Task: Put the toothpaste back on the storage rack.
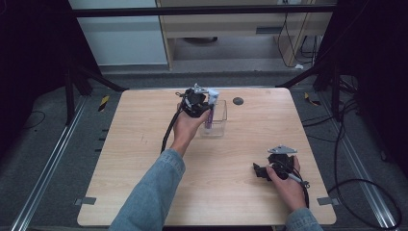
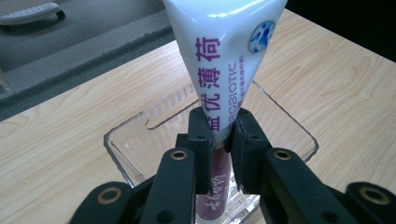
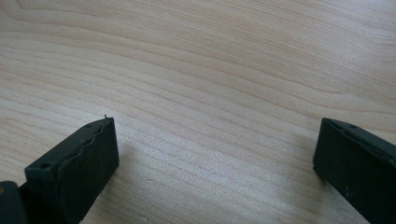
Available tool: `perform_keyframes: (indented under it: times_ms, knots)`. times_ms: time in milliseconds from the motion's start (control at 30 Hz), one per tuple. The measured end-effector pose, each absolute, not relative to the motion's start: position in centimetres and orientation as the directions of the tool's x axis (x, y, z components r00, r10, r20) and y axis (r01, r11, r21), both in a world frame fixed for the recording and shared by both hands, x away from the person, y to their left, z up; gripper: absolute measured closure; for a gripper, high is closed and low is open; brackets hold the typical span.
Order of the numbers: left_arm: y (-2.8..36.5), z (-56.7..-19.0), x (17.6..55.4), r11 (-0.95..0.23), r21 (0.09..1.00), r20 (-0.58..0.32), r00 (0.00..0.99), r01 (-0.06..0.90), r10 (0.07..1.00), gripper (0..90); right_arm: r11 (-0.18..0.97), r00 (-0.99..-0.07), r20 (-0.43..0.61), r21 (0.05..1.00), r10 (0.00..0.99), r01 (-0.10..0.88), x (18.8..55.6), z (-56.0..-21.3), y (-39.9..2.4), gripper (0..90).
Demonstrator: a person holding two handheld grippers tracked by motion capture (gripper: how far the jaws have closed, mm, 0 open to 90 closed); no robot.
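The left tool (image 2: 219, 135) pinches a white-and-purple tube (image 2: 224, 60) standing in the clear container (image 2: 116, 144); the right tool (image 3: 215, 154) rests spread on the desk (image 3: 210, 60).

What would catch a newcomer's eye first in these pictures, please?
First, the white tube with purple lettering, pinched by the left gripper and standing upright in the clear plastic box at the far middle of the wooden table. Next, the right gripper, resting at the near right of the table with its fingers wide apart over bare wood.
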State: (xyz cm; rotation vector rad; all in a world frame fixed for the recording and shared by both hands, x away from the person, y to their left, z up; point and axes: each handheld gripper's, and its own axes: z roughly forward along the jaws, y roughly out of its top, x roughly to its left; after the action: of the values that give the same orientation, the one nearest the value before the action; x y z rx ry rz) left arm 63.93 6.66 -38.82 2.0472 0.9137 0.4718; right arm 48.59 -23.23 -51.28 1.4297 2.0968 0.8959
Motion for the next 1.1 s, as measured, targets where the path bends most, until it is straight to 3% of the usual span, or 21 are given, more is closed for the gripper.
perform_keyframes:
  times_ms: [1100]
  knots:
    - [5.82, -39.06, 64.69, -0.375, 0.792, -0.022, 0.637, 0.481, 0.77, 78.1, 0.251, -0.362, -0.002, 0.723, 0.932, 0.643, 48.63, -51.26, -23.19, 0.4]
